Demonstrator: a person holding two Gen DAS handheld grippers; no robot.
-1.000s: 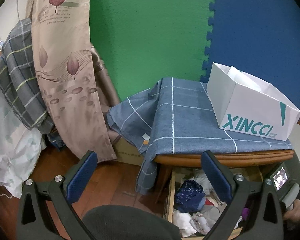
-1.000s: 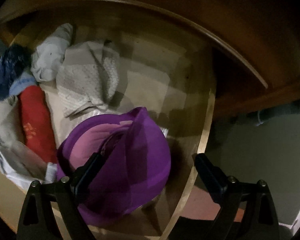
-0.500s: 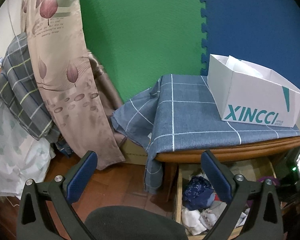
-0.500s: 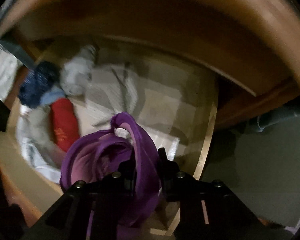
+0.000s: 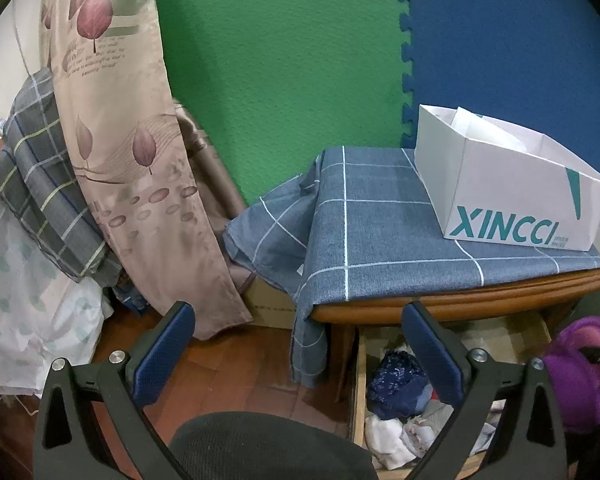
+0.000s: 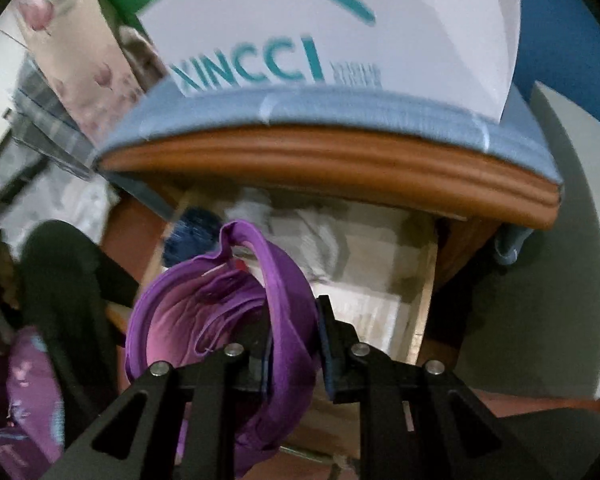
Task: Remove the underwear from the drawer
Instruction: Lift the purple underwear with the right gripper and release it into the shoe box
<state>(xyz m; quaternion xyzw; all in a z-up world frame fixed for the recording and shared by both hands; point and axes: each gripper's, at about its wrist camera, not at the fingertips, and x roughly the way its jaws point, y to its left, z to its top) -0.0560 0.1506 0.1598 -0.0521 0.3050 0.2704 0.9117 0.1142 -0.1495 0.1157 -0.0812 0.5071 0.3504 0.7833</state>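
Just purple underwear [image 6: 288, 320] above drawer rim [image 6: 422, 292].

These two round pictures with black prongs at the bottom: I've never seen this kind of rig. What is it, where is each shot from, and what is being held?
There is no robot here. A person holds a two-finger gripper in each hand, and a fisheye camera on each looks forward along its fingers.

The left wrist view shows the left gripper open and empty, looking at a wooden table draped in a blue checked cloth. A white XINCCI box stands on the cloth. Below is the open drawer with bundled clothes inside.

The right wrist view shows the right gripper clamped on purple underwear, lifted in front of the drawer. The same purple bundle shows at the right edge of the left view.
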